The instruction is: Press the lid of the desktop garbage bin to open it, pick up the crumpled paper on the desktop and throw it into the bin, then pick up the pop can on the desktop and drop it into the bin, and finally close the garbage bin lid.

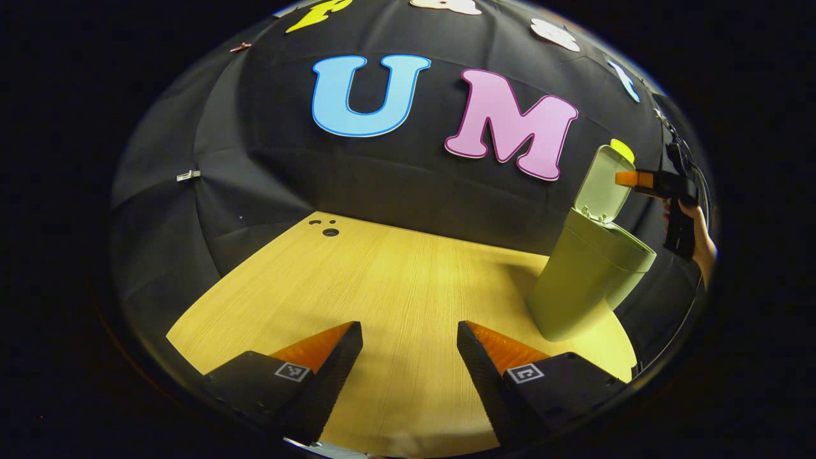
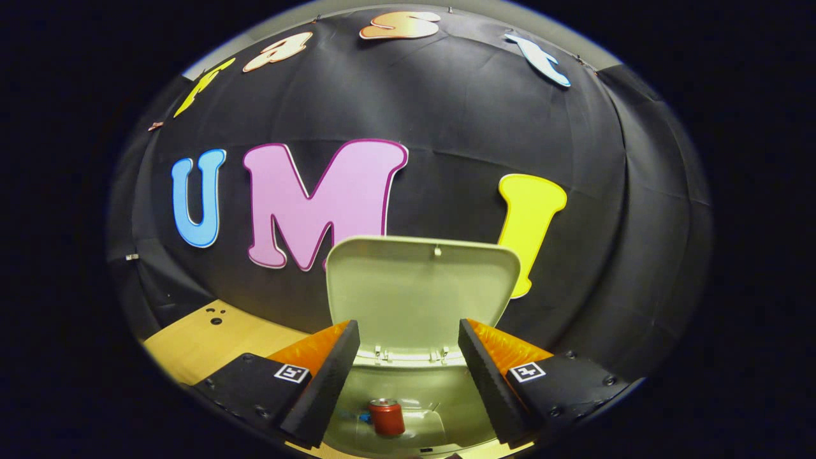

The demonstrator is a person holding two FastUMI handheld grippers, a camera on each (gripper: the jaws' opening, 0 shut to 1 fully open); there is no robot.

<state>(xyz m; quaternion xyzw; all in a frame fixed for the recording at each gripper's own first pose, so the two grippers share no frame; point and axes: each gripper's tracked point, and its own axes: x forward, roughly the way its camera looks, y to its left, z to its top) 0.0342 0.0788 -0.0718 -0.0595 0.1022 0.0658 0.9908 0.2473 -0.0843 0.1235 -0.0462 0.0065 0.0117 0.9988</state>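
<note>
Pop can [image 2: 386,417] lies inside bin [image 1: 586,280] — right claw [image 2: 408,376] released above it, left claw [image 1: 408,376] released over desk [image 1: 382,280]. Closing step due: press upright lid [image 2: 417,293] down.

My two grippers up close

Left gripper [image 1: 409,357] and right gripper [image 2: 408,357]: black bodies, small square tags, screws, ribbed fingers [image 2: 331,376].

I see a light wood tabletop [image 1: 382,280] with small dark holes [image 1: 330,232] near its far left corner. Black cloth wall [image 1: 395,178] behind, small metal clip [image 1: 188,174] on it.
</note>
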